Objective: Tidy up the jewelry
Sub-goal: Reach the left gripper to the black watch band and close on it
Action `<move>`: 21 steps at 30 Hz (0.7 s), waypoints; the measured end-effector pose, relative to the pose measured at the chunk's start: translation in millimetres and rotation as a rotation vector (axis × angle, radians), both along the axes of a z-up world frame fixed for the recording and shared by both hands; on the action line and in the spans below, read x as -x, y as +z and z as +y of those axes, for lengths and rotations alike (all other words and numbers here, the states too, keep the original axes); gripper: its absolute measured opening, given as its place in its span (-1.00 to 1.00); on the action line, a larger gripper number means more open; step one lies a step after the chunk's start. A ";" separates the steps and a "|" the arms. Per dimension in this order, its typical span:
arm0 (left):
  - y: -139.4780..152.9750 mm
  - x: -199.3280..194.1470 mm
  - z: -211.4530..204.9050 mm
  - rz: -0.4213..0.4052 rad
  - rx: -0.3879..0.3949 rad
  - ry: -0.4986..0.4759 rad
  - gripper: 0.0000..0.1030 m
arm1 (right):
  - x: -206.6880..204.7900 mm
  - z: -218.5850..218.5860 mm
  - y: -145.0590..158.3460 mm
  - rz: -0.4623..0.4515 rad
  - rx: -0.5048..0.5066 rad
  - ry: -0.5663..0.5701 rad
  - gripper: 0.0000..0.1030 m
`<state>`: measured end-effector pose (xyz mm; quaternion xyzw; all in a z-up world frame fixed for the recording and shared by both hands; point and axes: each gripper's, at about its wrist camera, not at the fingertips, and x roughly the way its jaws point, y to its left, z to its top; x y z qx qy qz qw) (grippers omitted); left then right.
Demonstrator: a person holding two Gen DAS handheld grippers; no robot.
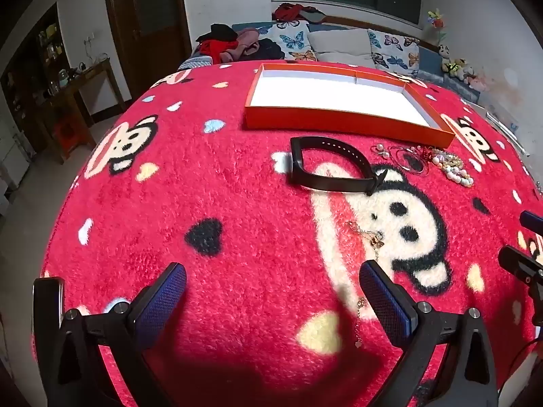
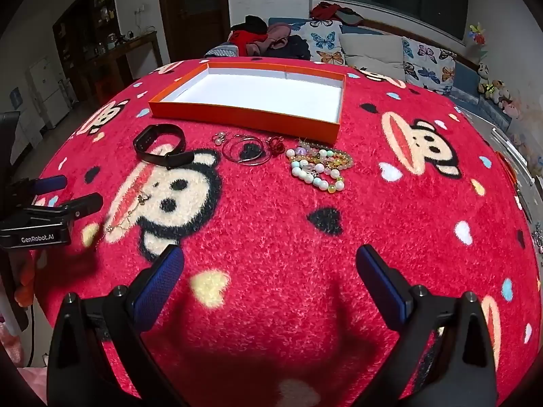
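Observation:
An empty orange tray (image 1: 339, 124) (image 2: 244, 115) with a white inside lies at the far side of the red monkey-print blanket. In front of it lie a black wristband (image 1: 334, 169) (image 2: 159, 146), thin hoop rings (image 2: 246, 151) (image 1: 405, 159), a red ornament (image 2: 275, 144) and a heap of bead bracelets (image 2: 317, 166) (image 1: 453, 168). A thin gold chain (image 1: 368, 247) (image 2: 135, 207) lies nearer, beside my left gripper's right finger. My left gripper (image 1: 271, 288) is open and empty above the blanket. My right gripper (image 2: 269, 278) is open and empty, short of the beads.
The left gripper (image 2: 64, 193) shows at the left edge of the right wrist view; the right gripper's fingers (image 1: 519, 261) show at the right edge of the left wrist view. A sofa with butterfly cushions (image 2: 373, 51) stands behind the table. A wooden desk (image 1: 81, 81) stands left.

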<state>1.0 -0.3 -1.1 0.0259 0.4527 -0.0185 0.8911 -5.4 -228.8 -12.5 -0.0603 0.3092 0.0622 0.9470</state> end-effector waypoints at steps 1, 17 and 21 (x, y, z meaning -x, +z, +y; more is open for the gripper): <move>0.6 1.2 -0.1 -0.014 -0.003 -0.006 1.00 | 0.0 -0.1 0.0 0.001 -0.001 0.000 0.97; -9.9 2.6 0.7 0.025 0.016 -0.011 1.00 | 0.5 -2.1 -0.2 0.001 -0.019 -0.008 0.98; -8.0 2.2 -2.3 0.016 -0.003 -0.018 1.00 | -1.4 -8.2 -1.7 0.006 -0.032 -0.008 0.97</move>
